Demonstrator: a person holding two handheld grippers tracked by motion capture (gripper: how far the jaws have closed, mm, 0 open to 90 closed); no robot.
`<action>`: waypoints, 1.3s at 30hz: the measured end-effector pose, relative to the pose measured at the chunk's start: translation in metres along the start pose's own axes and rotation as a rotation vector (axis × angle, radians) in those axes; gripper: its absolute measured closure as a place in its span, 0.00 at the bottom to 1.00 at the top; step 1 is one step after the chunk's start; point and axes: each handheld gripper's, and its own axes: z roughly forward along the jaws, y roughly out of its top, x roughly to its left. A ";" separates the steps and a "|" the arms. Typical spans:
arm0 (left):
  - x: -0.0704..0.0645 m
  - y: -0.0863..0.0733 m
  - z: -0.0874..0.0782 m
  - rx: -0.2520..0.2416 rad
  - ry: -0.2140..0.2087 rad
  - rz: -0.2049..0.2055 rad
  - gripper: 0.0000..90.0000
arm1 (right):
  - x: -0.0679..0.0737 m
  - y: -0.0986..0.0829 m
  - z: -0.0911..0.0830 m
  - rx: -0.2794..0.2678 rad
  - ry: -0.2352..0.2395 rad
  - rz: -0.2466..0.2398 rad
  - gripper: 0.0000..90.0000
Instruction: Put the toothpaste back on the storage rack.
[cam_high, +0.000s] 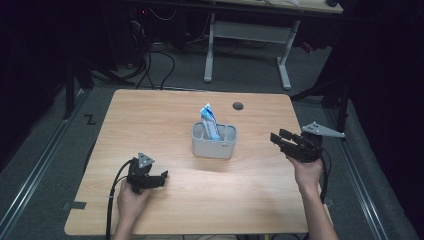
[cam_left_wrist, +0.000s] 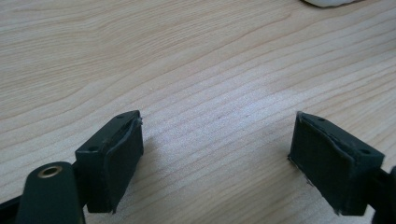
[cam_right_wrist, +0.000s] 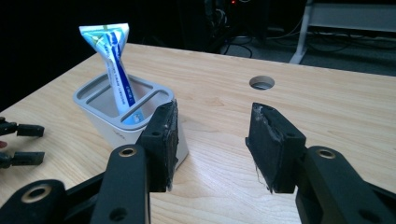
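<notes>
Two grippers hover over a wooden table (cam_high: 165, 110), the largest thing in the scene, with nothing between the jaws of either.

Next in size is the white holder (cam_high: 214, 140), a small tub with divided compartments. It stands well ahead and to the right of the left gripper (cam_high: 162, 178), and off to the left of the right gripper (cam_high: 276, 138), roughly between the two. In the right gripper view the holder (cam_right_wrist: 105, 119) sits just beyond that gripper's left jaw, partly hidden by it.

The left gripper is held low, close over the bare wood, its jaws spread wide; in the left gripper view (cam_left_wrist: 217, 154) only table grain lies in the gap, and a pale rim at the top edge may be the holder's base, though too little of it shows to be sure. The right gripper is held higher, out past the holder's right side, jaws likewise spread apart (cam_right_wrist: 212, 140) and holding nothing.

Smaller still, a blue and white toothpaste tube (cam_high: 210, 121) stands in the holder, crimped end up, leaning a little toward the far side from the left gripper. In the right gripper view the tube (cam_right_wrist: 116, 70) rises from one of the middle compartments.

Smallest is a round cable hole (cam_high: 238, 106) in the table, beyond the holder and well ahead of the right gripper.
</notes>
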 end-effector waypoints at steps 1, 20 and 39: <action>0.000 0.000 0.000 0.001 0.000 0.001 0.20 | -0.001 -0.001 -0.001 -0.004 -0.001 0.006 0.58; 0.000 0.000 0.000 0.000 0.000 0.000 0.20 | -0.017 -0.025 -0.008 0.007 -0.045 0.065 0.57; 0.000 0.000 0.000 0.000 0.000 -0.001 0.20 | -0.020 -0.052 0.004 0.080 -0.056 0.077 0.53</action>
